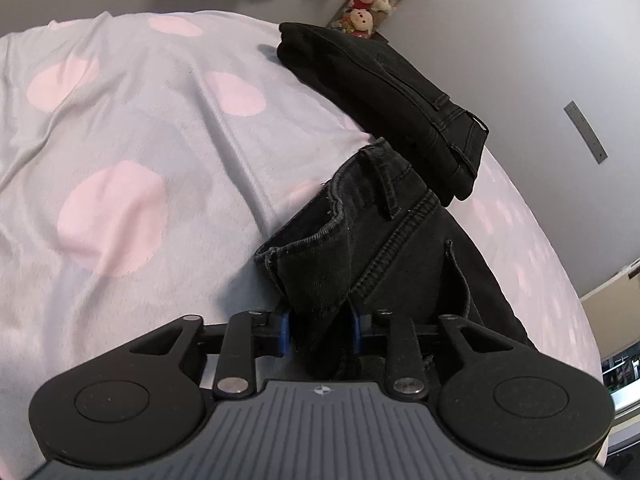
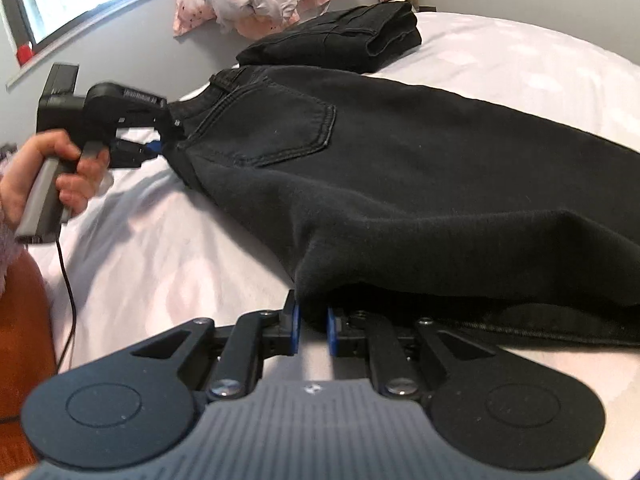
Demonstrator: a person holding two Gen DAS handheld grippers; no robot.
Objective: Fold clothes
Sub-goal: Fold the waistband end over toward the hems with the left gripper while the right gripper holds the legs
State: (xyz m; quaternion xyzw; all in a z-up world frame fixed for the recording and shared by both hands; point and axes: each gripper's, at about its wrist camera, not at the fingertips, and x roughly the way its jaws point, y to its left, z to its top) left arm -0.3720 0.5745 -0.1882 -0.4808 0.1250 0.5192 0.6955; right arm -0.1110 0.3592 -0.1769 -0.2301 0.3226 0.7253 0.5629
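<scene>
L gripper (image 2: 160,136) clamps the waistband of the black jeans (image 2: 360,168), which lie flat on the bed (image 2: 160,248) just in front of the folded black pair (image 2: 344,40). R gripper (image 2: 311,330) pinches the jeans' near edge. Best bet: lift both ends level, keep fabric taut, w/ edges matched.

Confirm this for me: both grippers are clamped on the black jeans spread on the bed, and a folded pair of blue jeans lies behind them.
One thing is wrong: the folded jeans are black, not blue, as the right wrist view shows. The rest stands: the left gripper and right gripper are both clamped on the black jeans spread on the bed.
</scene>
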